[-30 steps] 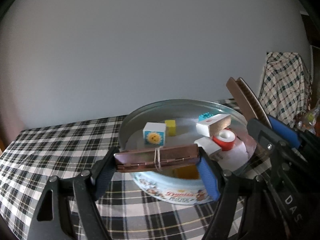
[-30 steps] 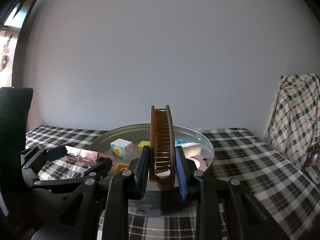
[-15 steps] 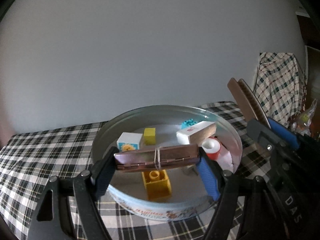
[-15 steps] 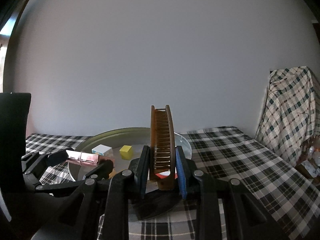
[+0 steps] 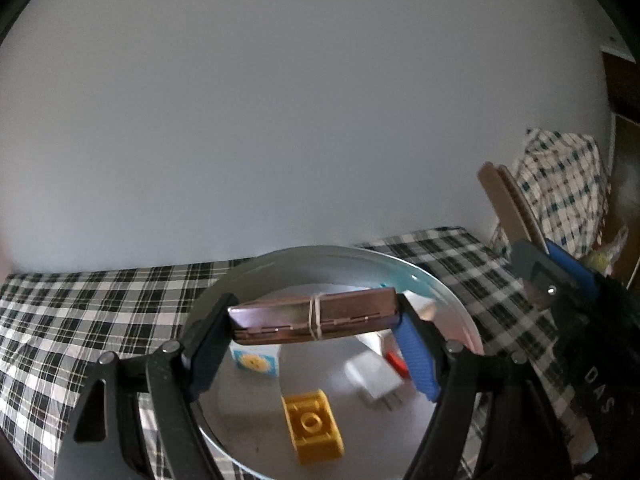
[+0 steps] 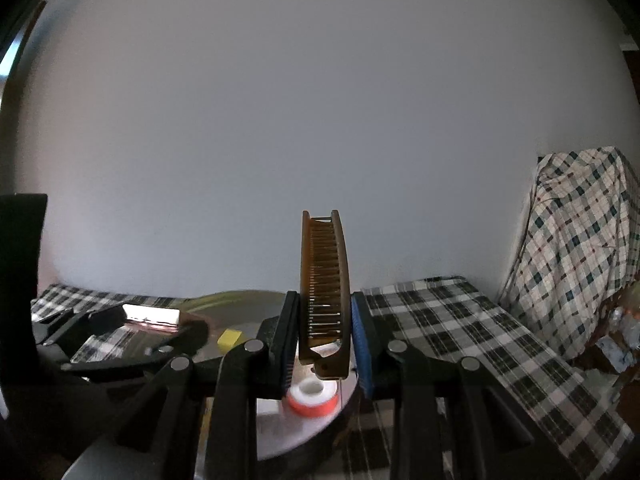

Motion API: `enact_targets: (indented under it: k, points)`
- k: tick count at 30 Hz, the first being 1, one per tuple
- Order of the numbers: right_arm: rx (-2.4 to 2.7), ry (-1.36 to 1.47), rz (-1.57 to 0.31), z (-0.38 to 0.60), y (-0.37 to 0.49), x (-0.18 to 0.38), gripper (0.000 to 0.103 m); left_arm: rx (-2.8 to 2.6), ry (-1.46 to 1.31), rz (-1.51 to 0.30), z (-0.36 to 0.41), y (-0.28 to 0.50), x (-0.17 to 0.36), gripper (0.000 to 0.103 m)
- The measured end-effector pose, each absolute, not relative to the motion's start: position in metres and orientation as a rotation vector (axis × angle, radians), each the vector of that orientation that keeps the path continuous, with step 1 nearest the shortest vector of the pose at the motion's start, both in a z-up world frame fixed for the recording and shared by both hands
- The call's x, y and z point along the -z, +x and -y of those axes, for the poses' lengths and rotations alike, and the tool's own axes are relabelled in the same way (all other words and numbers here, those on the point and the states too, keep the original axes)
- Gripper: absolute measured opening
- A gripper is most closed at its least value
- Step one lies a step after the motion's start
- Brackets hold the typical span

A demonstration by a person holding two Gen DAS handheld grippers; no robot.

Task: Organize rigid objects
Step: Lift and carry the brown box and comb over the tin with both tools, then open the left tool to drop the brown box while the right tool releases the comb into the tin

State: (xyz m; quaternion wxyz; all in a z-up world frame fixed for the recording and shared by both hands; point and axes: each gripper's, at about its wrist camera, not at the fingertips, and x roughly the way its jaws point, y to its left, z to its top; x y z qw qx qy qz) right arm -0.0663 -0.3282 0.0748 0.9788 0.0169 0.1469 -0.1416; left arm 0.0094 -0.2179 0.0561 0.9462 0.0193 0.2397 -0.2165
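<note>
My left gripper (image 5: 314, 318) is shut on a flat pink-brown metal case (image 5: 316, 316) bound with a rubber band, held crosswise above the round tin (image 5: 440, 280). Under it in the tin lie a yellow brick (image 5: 314, 430), a white sun-printed block (image 5: 256, 362) and a white plug (image 5: 374, 378). My right gripper (image 6: 324, 330) is shut on a brown folding comb (image 6: 324, 280) that stands upright between its pads, over the tin's right part (image 6: 304, 436). A red-and-white tape roll (image 6: 314, 394) lies just below the comb. The comb (image 5: 508, 204) also shows at the right in the left wrist view.
The tin stands on a black-and-white checked tablecloth (image 6: 460, 340) against a plain grey wall. A checked cloth drapes over something at the far right (image 6: 580, 240). A small yellow cube (image 6: 230, 340) lies in the tin.
Both grippers have risen and moved forward over the tin, each keeping its load. The tin's contents now sit lower and closer in both views.
</note>
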Motion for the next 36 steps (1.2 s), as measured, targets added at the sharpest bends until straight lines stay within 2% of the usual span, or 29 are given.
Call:
enact_targets:
  k: [15,28,36]
  points:
    - [0.243,0.071,-0.469,0.345,0.031,-0.086,0.027,0.401,0.044,-0.621,0.237,0.074,-0.064,0.077]
    - [0.127,0.120,-0.768,0.342,0.095,-0.049,0.027,0.404,0.091,-0.863,0.245,0.103,-0.031,0.077]
    - [0.109,0.127,-0.866,0.345,0.112,-0.035,0.027,0.386,0.132,-0.967,0.255,0.110,-0.015,0.077]
